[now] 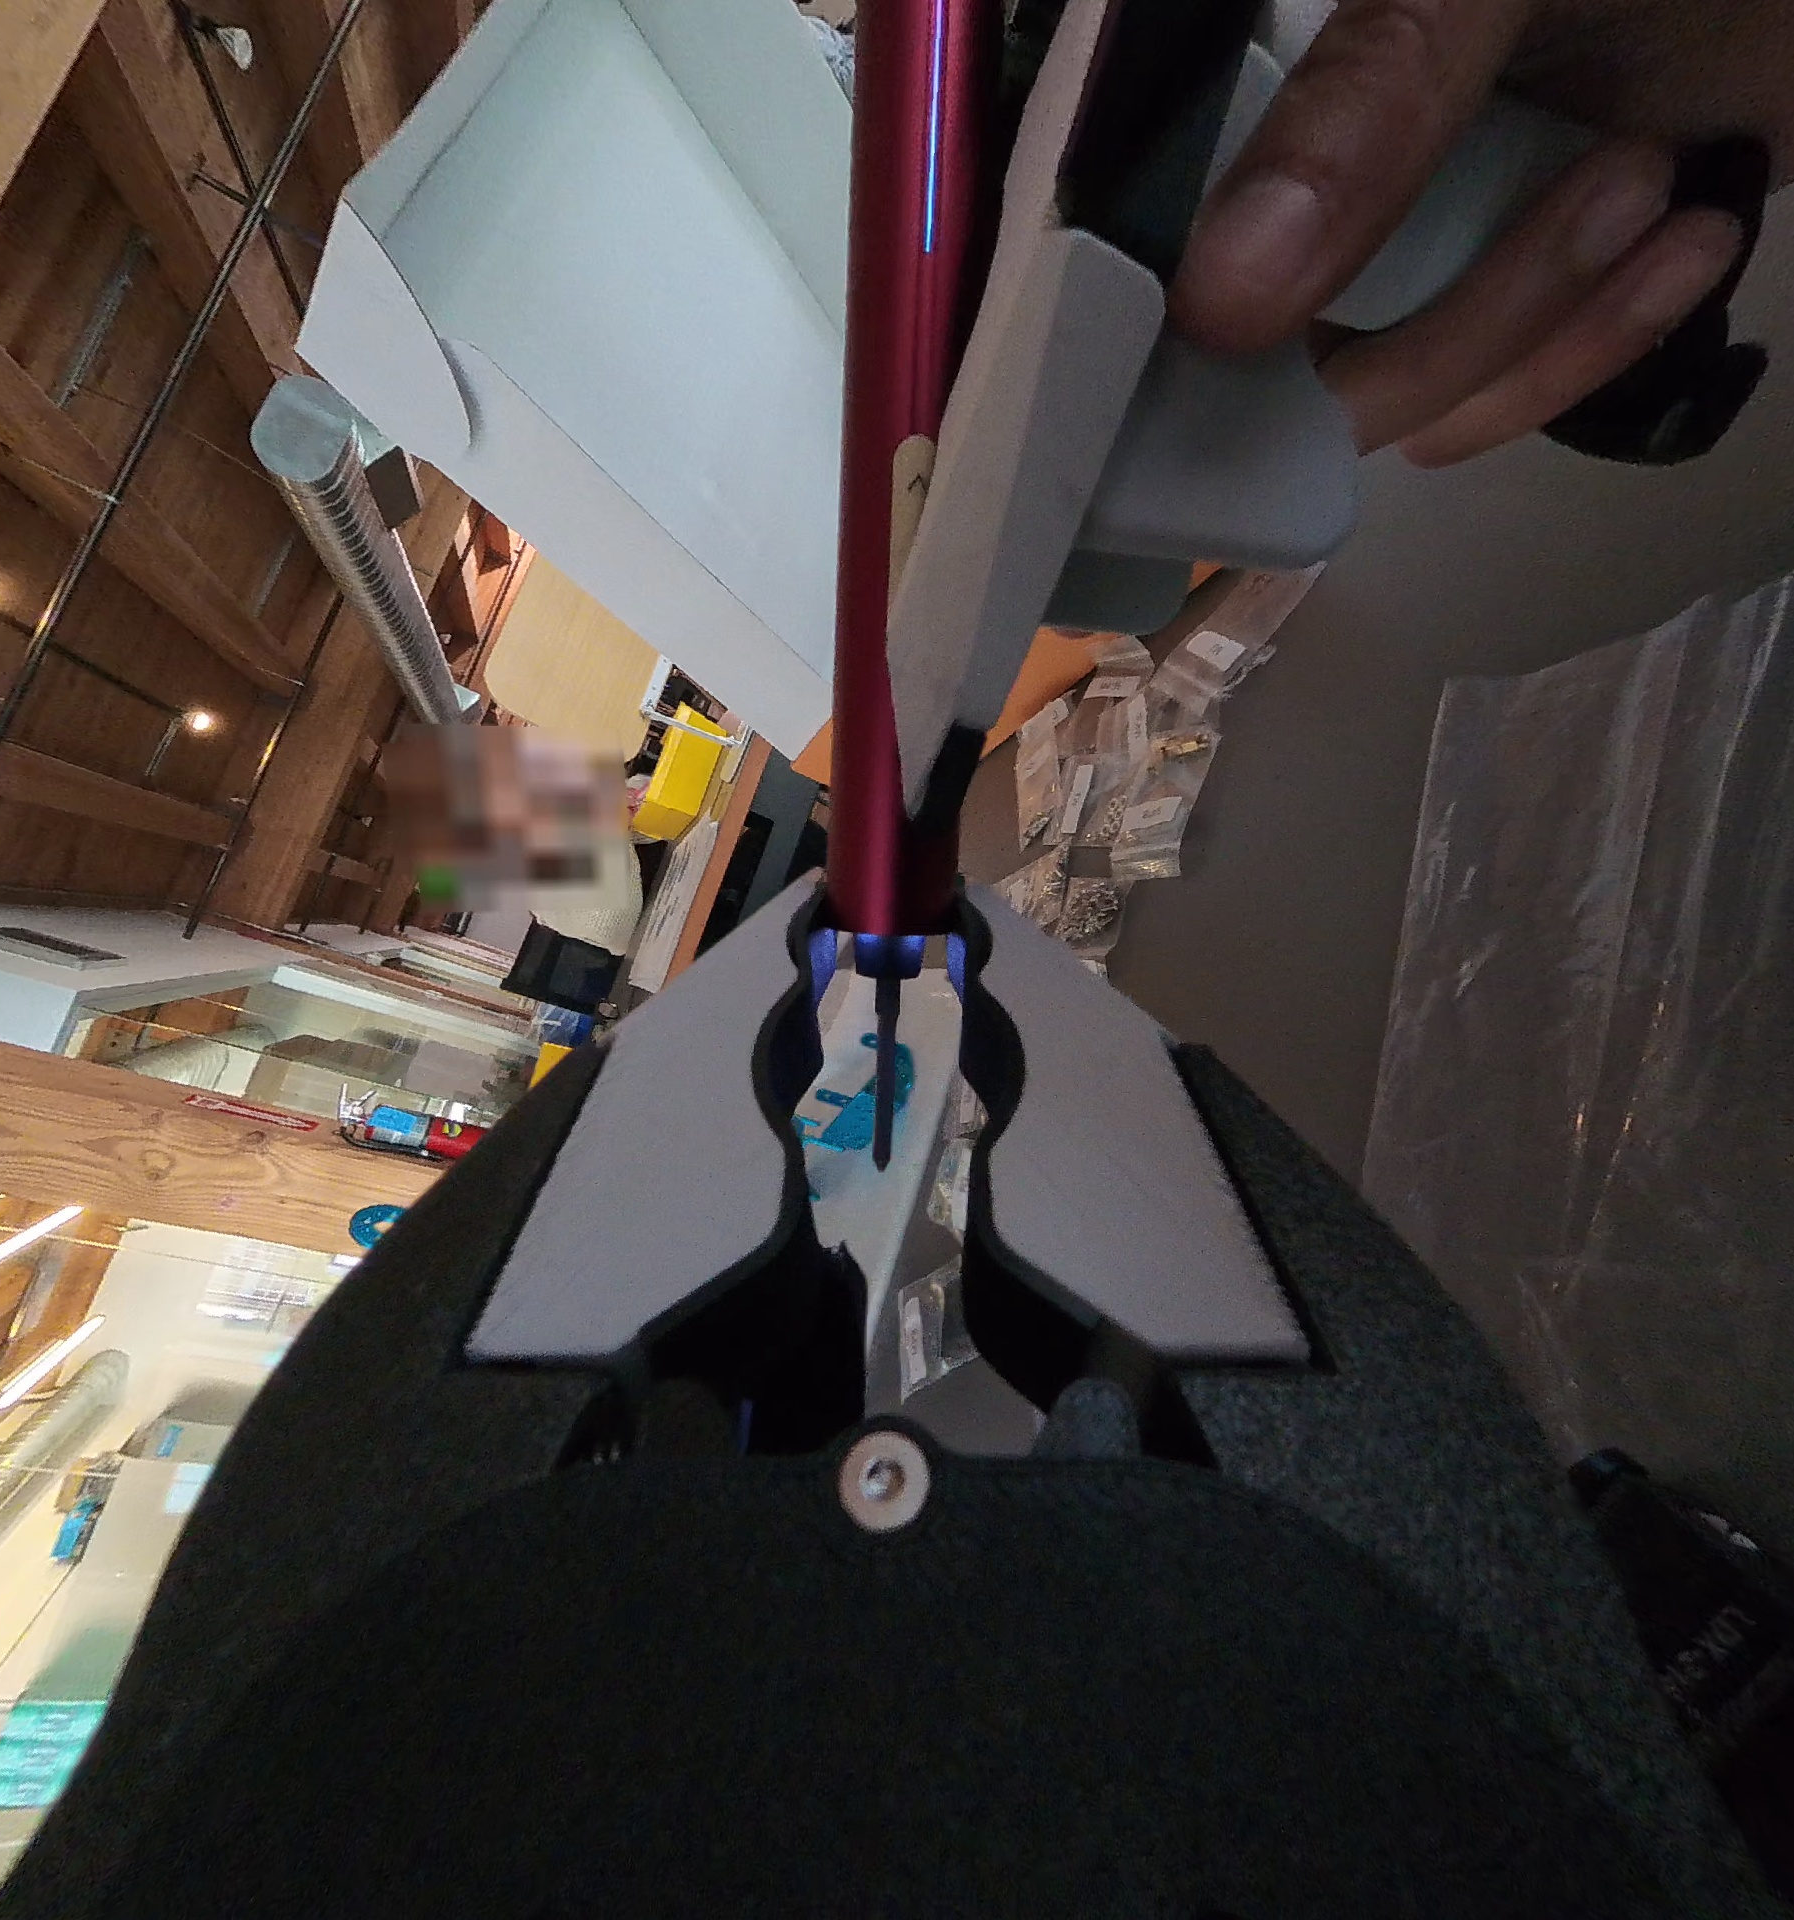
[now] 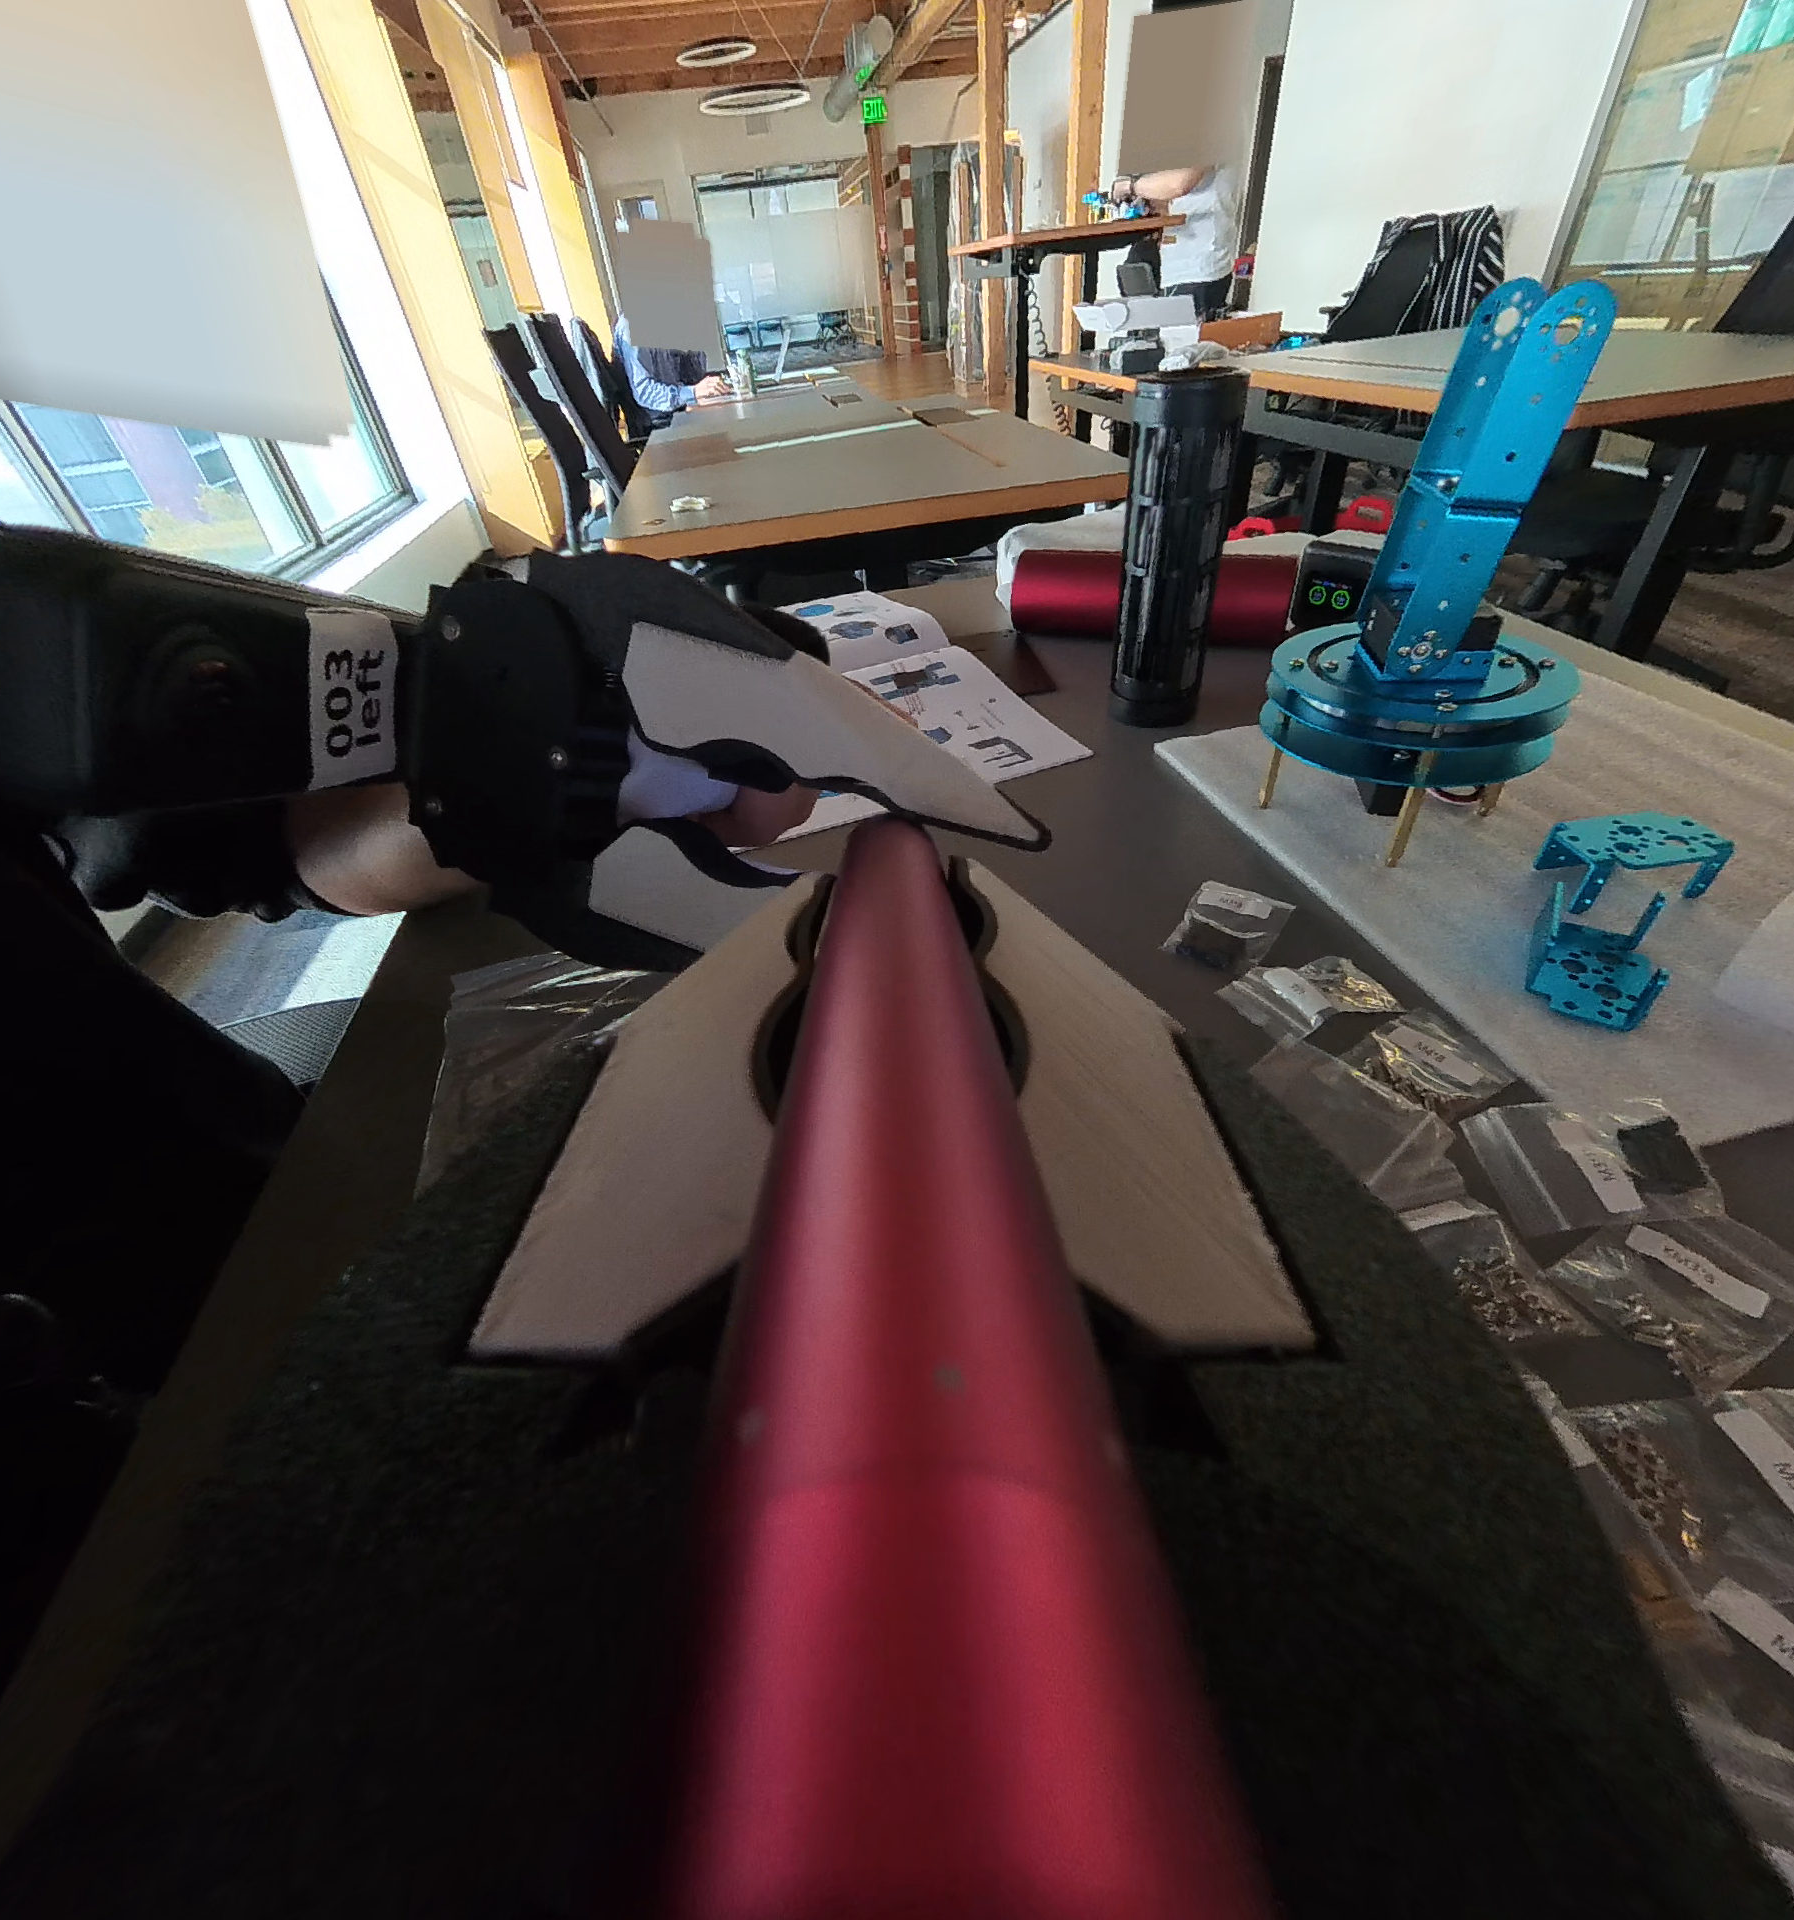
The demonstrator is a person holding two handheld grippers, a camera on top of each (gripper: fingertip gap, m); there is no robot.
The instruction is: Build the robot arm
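Note:
A red screwdriver [image 2: 903,1351] with a long metal handle runs along between the fingers of my right gripper [image 2: 893,873], which is shut on it. My left gripper [image 1: 888,909] comes in from the left and its fingertips close on the front end of the handle [image 1: 888,520], just above the blue collar [image 1: 888,951]. The dark bit [image 1: 880,1081] points back between the left fingers. The right gripper [image 1: 1080,416], held by a hand [image 1: 1444,229], shows at the top of the left wrist view. The left gripper [image 2: 934,821] also shows in the right wrist view.
On the dark table stand a blue robot arm on a round base [image 2: 1423,686], loose blue brackets [image 2: 1599,914], a black cylinder [image 2: 1173,551], a red tube [image 2: 1080,608] and an open booklet [image 2: 934,707]. Several bags of screws [image 2: 1495,1143] lie at the right. People work at far desks.

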